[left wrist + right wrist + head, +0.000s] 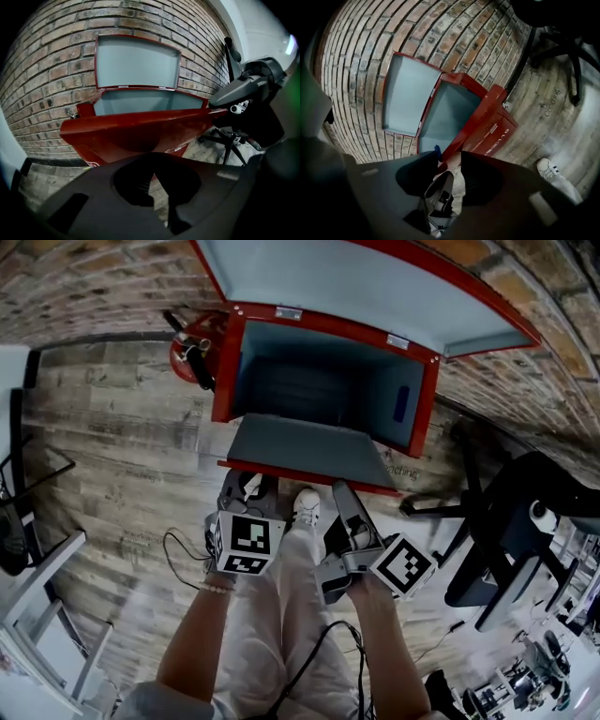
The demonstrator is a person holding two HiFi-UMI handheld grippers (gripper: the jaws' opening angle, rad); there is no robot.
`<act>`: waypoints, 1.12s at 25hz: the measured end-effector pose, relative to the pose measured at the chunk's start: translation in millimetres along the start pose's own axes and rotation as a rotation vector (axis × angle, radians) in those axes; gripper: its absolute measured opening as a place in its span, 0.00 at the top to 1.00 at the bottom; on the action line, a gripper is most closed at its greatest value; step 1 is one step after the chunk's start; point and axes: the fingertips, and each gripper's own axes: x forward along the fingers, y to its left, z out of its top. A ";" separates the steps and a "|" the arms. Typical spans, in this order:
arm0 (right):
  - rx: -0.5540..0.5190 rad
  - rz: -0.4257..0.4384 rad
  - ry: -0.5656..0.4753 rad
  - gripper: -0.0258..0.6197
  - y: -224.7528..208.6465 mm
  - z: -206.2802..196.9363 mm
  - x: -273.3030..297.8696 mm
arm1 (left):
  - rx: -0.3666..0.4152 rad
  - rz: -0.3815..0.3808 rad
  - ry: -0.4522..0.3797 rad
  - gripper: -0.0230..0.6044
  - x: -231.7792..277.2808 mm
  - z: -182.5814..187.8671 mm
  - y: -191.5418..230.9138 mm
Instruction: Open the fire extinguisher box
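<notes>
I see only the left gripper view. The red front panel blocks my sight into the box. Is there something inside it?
Observer: In the head view the box looks empty, apart from a small blue piece on one inner side wall.
Operator: Is an extinguisher anywhere near?
Observer: Yes, a red extinguisher sits on the floor, just outside the box, at its left in the head view.

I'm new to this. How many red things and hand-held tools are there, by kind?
Red box: 1
Red fire extinguisher: 1
Grippers: 2 (left gripper; right gripper, its jaws closing with nothing between them)
Total: 4
</notes>
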 end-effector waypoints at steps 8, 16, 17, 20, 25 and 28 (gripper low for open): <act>0.023 -0.011 -0.021 0.73 -5.1 -8.4 -5.2 | -0.035 0.031 0.056 0.97 -12.1 -28.6 6.0; 0.034 -0.018 -0.012 0.73 -16.0 -21.3 -11.9 | -0.013 0.016 0.109 0.97 -41.6 -59.2 -2.7; 0.024 -0.017 -0.008 0.74 -16.1 -22.8 -12.4 | -0.014 0.016 0.109 0.97 -43.4 -60.1 -3.5; -0.001 -0.002 0.010 0.74 -16.4 -28.2 -12.9 | -0.014 0.010 0.101 0.97 -43.1 -59.3 -7.4; 0.004 -0.017 0.033 0.74 -28.6 -41.2 -18.1 | -0.036 -0.002 0.081 0.97 -35.8 -53.9 -18.8; 0.002 -0.017 0.037 0.75 -33.5 -47.8 -19.9 | -0.034 -0.015 0.097 0.97 -37.8 -61.6 -27.1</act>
